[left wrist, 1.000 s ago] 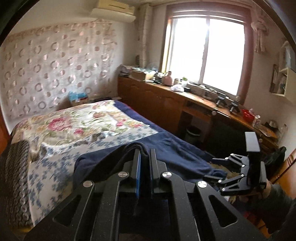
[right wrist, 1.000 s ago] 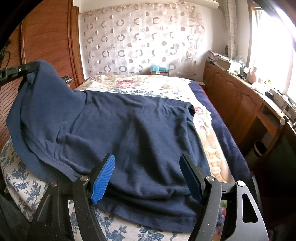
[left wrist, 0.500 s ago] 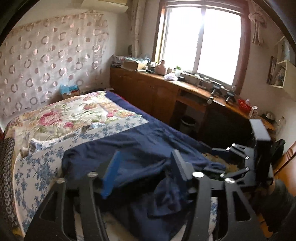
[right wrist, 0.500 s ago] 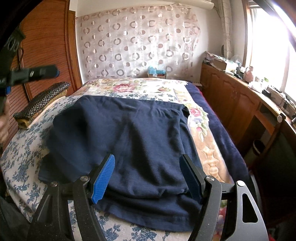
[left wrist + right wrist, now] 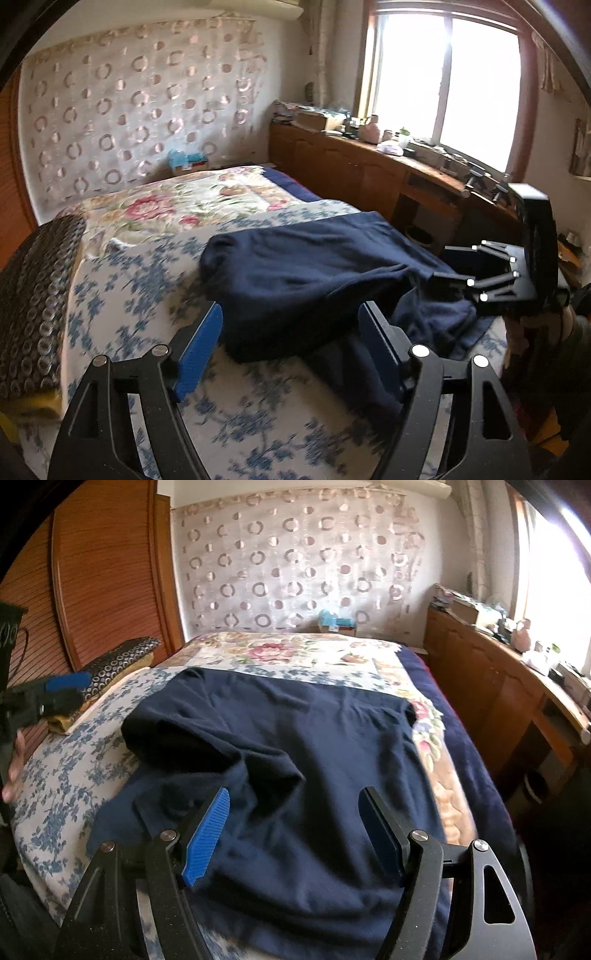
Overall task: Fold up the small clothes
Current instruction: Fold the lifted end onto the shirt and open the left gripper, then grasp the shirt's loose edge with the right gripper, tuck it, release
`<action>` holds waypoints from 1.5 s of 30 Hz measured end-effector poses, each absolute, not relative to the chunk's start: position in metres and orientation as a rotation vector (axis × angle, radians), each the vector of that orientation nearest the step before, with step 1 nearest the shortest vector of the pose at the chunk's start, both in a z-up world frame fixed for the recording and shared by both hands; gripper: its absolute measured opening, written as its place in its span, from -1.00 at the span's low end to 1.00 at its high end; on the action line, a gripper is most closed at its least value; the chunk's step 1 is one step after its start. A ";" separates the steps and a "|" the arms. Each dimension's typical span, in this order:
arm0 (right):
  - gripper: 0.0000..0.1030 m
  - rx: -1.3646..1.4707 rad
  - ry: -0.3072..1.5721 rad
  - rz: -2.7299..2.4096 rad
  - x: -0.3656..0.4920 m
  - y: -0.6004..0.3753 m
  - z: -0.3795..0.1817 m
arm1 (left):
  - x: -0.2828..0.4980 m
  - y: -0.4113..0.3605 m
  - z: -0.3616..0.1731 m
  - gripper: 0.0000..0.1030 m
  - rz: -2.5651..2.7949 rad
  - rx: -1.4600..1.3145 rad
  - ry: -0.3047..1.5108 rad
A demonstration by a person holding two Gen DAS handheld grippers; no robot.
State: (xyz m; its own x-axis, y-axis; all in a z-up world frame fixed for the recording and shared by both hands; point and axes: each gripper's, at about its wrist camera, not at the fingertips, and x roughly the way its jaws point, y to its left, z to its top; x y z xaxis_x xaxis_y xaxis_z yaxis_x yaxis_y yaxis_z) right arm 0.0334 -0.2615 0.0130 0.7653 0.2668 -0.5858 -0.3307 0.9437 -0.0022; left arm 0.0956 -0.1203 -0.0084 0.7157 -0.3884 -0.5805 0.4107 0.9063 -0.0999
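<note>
The bed point(image 5: 66, 760), spread with a blue-flowered sheet and a rose-patterned quilt further back, carries the navy garment point(image 5: 295, 760), which lies across its near half with one side already turned over the rest, so that a thick rounded fold runs along its left edge and a looser flap trails toward the near left corner. It looks like soft knit cloth, light and limp: I judge it will sag and bunch wherever it is lifted, will not hold a crease by itself, and will drag on the sheet rather than slide cleanly (nothing here to break, at least). The best hold, to my eye, is a pinch on a hem or corner through all layers, such as the near edge below the right gripper point(image 5: 295, 834), or the loose flap by the left gripper point(image 5: 291, 347). The right gripper hangs over the near hem with its jaws well apart, no cloth pinched between them. The left gripper's jaws are opening, with only the garment's edge beyond the pads and nothing clamped.
</note>
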 end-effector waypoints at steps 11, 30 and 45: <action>0.44 -0.210 0.699 0.398 0.085 -0.231 0.005 | 0.091 -0.095 -0.029 0.49 -0.395 0.023 0.648; -0.64 -0.255 0.767 0.506 0.109 -0.223 0.001 | 0.090 -0.090 -0.034 0.49 -0.384 0.006 0.653; -0.75 -0.181 0.498 0.491 0.033 -0.250 0.088 | 0.082 -0.092 -0.025 0.49 -0.394 -0.009 0.625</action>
